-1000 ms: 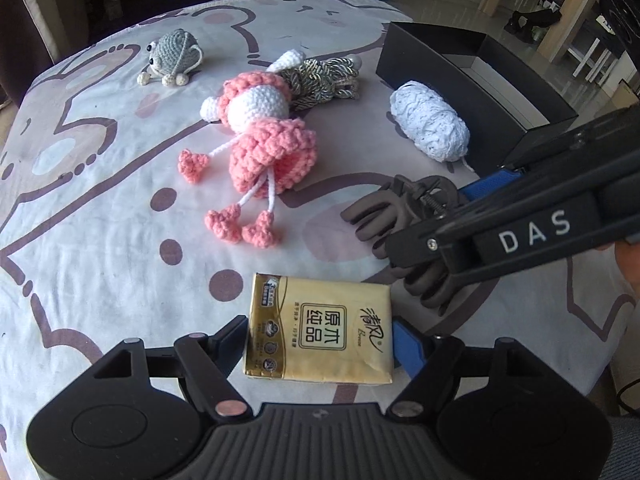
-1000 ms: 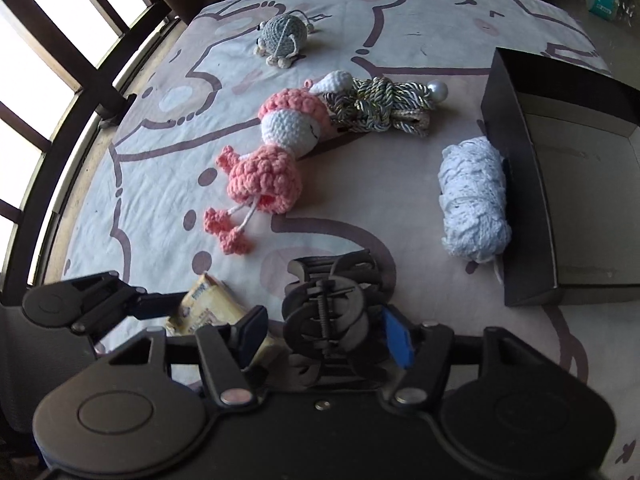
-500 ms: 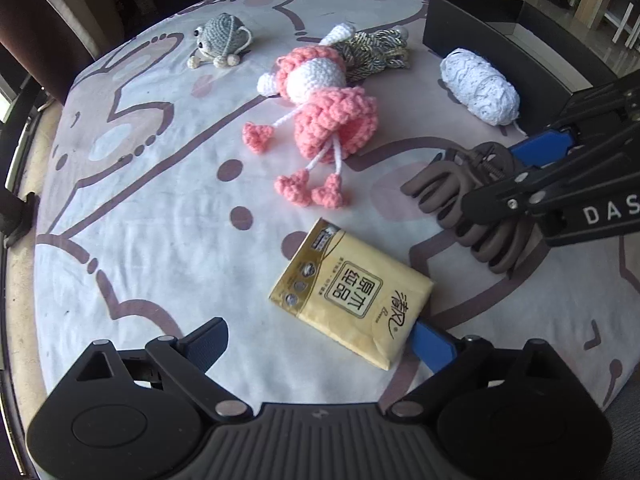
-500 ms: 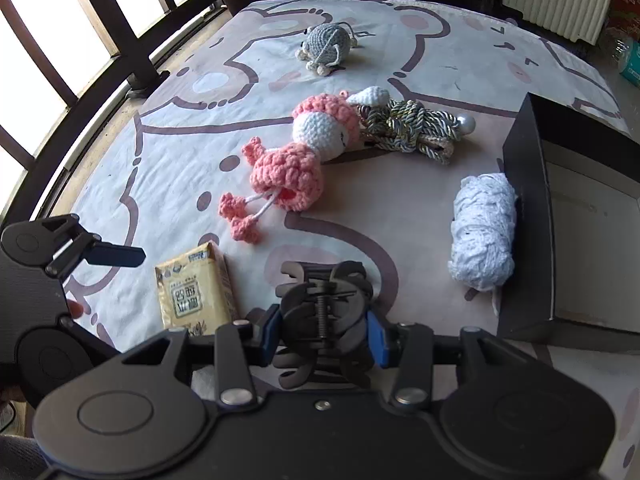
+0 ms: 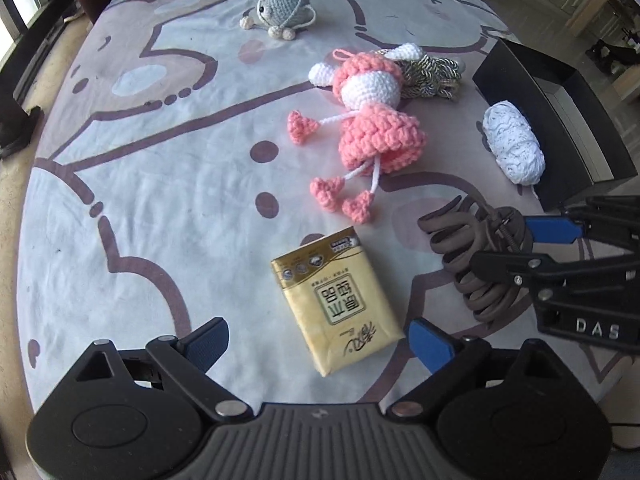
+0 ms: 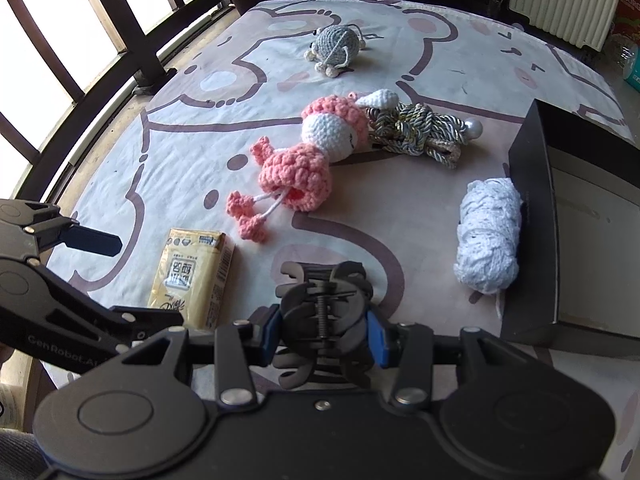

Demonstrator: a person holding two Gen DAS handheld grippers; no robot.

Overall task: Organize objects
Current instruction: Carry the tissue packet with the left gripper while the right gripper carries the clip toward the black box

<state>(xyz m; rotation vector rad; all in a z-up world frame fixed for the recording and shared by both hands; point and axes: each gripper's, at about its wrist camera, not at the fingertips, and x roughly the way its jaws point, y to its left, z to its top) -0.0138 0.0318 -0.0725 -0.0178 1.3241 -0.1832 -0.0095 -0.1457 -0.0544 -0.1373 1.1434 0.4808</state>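
A dark brown plastic claw hair clip (image 6: 324,312) is gripped between the blue pads of the right gripper (image 6: 323,330), whose jaws are closed narrowly on the clip's hinge, near the front edge of the cloth-covered tabletop (image 5: 160,184). The left gripper (image 5: 316,344) is spread wide and holds nothing; a gold rectangular packet of paper tissues (image 5: 336,304) lies flat on the cloth between and just ahead of its fingers, apart from both pads. A pink and white crocheted doll (image 5: 368,120) lies near the middle of the tabletop, with a coiled gold and grey cord (image 6: 420,132) touching its head. A white ball of yarn (image 6: 490,236) rests against the wall of a black open box (image 6: 532,220) at the right edge. A grey crocheted frog (image 5: 284,4) sits toward the far edge.
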